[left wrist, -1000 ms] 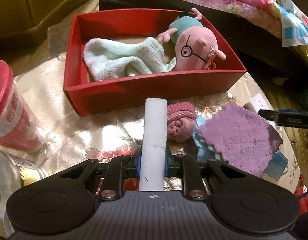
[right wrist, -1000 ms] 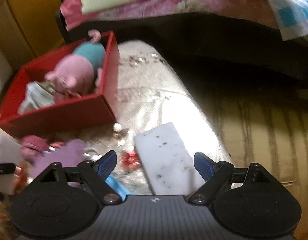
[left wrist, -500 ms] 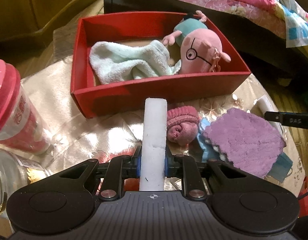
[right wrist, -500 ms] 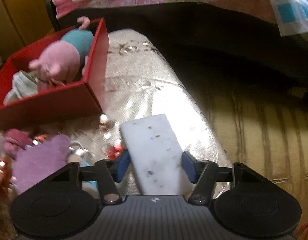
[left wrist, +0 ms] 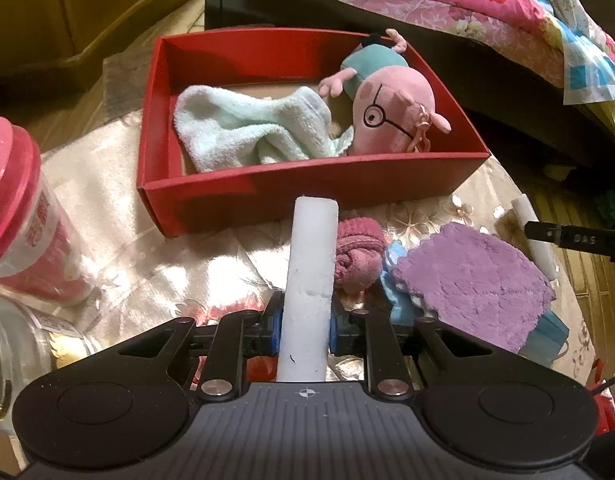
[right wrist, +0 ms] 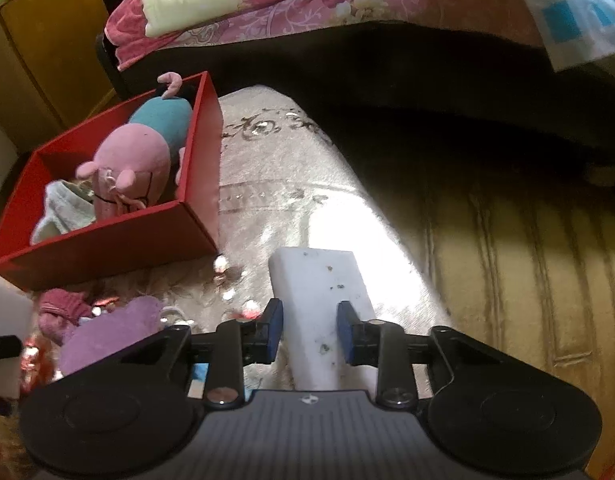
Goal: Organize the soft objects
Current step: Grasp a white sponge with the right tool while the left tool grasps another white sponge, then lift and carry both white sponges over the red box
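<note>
My left gripper (left wrist: 303, 328) is shut on a plain white foam block (left wrist: 312, 264) that points toward the red box (left wrist: 307, 188). Inside the box lie a pale towel (left wrist: 247, 128) and a pink pig plush (left wrist: 391, 116). A pink knitted piece (left wrist: 357, 256) and a purple cloth (left wrist: 471, 284) lie on the table in front of the box. My right gripper (right wrist: 309, 334) is closing its jaws on a speckled white sponge (right wrist: 323, 288), and the blue pads squeeze its sides. The red box (right wrist: 107, 240) is off to its left.
A pink-lidded jar (left wrist: 23, 216) and a glass jar (left wrist: 11, 344) stand at the left. A blue face mask (left wrist: 551, 332) lies under the purple cloth. A bed with a flowered quilt (right wrist: 307, 4) is behind the table. Wooden floor (right wrist: 507, 260) lies past the table's right edge.
My right gripper's jaws have closed from wide apart onto the speckled sponge and pinch it narrow. The left gripper keeps its hold on the foam block, almost still.
</note>
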`<state>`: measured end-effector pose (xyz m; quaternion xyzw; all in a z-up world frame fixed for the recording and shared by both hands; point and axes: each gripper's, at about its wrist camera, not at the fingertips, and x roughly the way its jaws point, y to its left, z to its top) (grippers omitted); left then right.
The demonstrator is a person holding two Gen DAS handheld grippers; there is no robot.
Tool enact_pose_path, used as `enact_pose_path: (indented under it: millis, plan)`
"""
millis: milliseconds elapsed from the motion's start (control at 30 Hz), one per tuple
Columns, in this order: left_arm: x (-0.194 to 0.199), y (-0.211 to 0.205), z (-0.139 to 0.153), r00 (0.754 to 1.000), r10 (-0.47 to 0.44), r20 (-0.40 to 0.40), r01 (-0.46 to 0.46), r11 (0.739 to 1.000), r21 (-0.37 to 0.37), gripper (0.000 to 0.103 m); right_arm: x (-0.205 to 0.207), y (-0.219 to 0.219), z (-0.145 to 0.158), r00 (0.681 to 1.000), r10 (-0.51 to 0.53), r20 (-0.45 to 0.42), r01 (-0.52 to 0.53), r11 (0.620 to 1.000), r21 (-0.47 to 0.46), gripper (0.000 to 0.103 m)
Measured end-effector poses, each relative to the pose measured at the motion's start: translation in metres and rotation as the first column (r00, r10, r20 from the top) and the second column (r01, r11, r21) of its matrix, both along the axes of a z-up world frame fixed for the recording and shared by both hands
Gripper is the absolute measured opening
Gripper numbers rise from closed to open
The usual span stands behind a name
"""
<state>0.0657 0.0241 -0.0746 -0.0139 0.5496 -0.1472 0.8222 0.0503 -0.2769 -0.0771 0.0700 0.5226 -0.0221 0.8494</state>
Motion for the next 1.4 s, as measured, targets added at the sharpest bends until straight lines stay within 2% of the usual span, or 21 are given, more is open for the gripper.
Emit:
enact_pose_path:
  millis: [67,100,167,233,300,433,533,600,633,700,767,833,933,1100,1400]
  plan:
    - [0.000,-0.002,-0.002,1.000,-0.006,-0.004,0.006,1.000,0.005,0.020,0.005,0.003,-0.006,0.999,0.036,-0.033,-0.037,0.998,-0.050,0.043]
    - [0.000,-0.003,-0.003,1.000,-0.009,-0.007,0.009,1.000,0.005,0.020,0.006,0.004,-0.008,0.999,0.034,-0.027,-0.036,0.996,-0.081,0.047]
    - [0.001,-0.003,-0.004,1.000,-0.013,-0.010,0.013,1.000,0.003,0.020,0.007,0.003,-0.011,0.999,0.035,-0.030,-0.039,0.990,-0.135,0.048]
    - [0.000,-0.004,-0.003,1.000,-0.018,-0.010,0.018,1.000,0.002,0.020,0.007,-0.002,-0.011,0.999,0.033,-0.031,-0.037,0.993,-0.115,0.048]
    - [-0.001,-0.005,-0.004,1.000,-0.023,-0.011,0.023,1.000,0.002,0.020,0.008,-0.006,-0.011,0.999,0.020,-0.038,-0.024,0.994,-0.106,0.055]
    - [-0.002,-0.006,-0.011,0.999,-0.029,-0.030,0.030,0.999,0.016,0.023,0.010,-0.006,-0.026,0.995,0.018,-0.096,-0.026,0.996,-0.082,0.056]
    - [-0.003,-0.013,-0.024,0.998,-0.038,-0.050,0.041,0.998,0.055,0.024,0.010,0.000,-0.037,0.991,0.024,-0.133,-0.034,0.996,-0.078,0.054]
    - [-0.003,-0.018,-0.034,0.997,-0.044,-0.071,0.049,0.996,0.074,0.031,0.009,0.001,-0.037,0.992,0.015,-0.121,-0.023,0.998,-0.066,0.043]
    - [-0.002,-0.022,-0.040,0.996,-0.039,-0.081,0.047,0.994,0.095,0.031,0.010,0.002,-0.035,0.993,0.018,-0.120,-0.023,0.999,-0.042,0.028]
    - [-0.002,-0.026,-0.041,0.997,-0.042,-0.069,0.049,0.993,0.109,0.028,0.009,0.005,-0.031,0.994,0.024,-0.107,-0.027,0.999,-0.033,0.029]
    - [-0.002,-0.023,-0.037,0.997,-0.040,-0.073,0.046,0.996,0.080,0.021,0.007,0.009,-0.028,0.995,0.038,-0.097,-0.041,0.999,-0.027,0.028]
    - [-0.003,-0.018,-0.027,0.998,-0.030,-0.049,0.033,0.997,0.064,0.020,0.006,0.011,-0.023,0.996,0.047,-0.082,-0.047,0.999,-0.008,0.028]
    - [-0.004,-0.008,-0.008,1.000,-0.012,-0.012,0.012,1.000,0.020,0.020,0.002,0.010,-0.007,0.999,0.036,-0.032,-0.035,0.999,0.029,0.028]
    - [0.002,0.001,0.021,0.998,0.025,0.053,-0.024,0.999,-0.027,0.020,-0.003,0.017,0.030,0.996,0.025,0.087,-0.038,0.988,0.148,0.028]
    - [0.010,-0.001,0.050,0.985,0.067,0.159,-0.064,0.998,-0.027,0.020,0.000,0.066,0.082,0.958,0.091,0.273,-0.142,0.975,0.172,0.028]
